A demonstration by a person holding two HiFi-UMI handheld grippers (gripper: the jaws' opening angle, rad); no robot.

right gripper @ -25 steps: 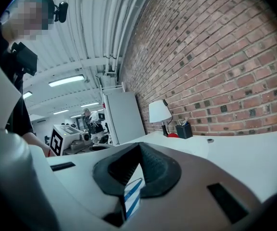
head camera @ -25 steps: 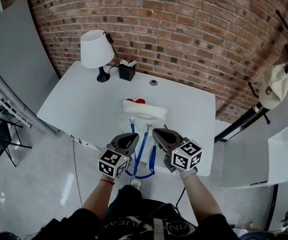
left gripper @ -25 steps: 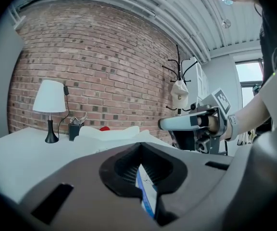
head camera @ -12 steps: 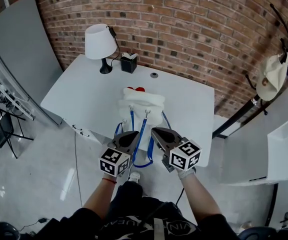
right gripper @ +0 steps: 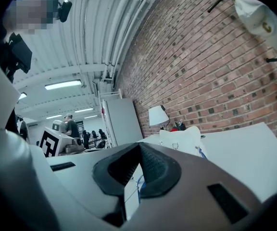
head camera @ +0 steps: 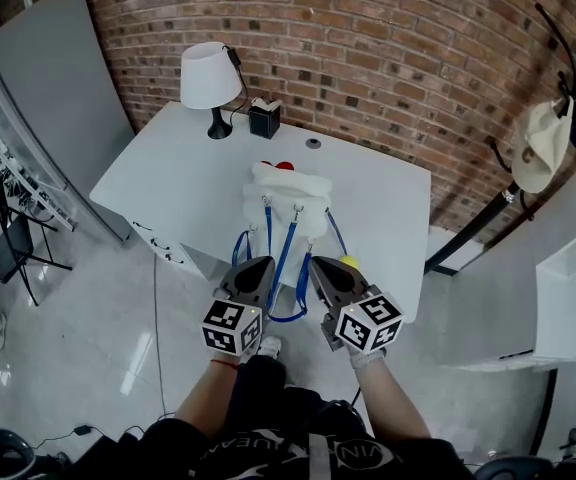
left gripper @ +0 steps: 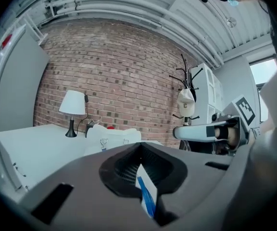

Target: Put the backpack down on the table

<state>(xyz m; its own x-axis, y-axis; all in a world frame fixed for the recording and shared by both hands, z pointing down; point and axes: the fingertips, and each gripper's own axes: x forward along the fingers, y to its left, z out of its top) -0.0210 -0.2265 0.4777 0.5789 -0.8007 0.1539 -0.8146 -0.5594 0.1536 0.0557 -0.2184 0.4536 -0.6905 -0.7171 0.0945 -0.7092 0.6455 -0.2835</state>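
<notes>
Both the left gripper and the right gripper have their fingers clamped shut on the blue straps of the white backpack, which lies on the table ahead of the fingertips. The risk, I judge, is that pulling back while still clamped would drag it over the near edge.

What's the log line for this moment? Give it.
backpack on table | left claw shut on strap | right claw shut on strap
</notes>
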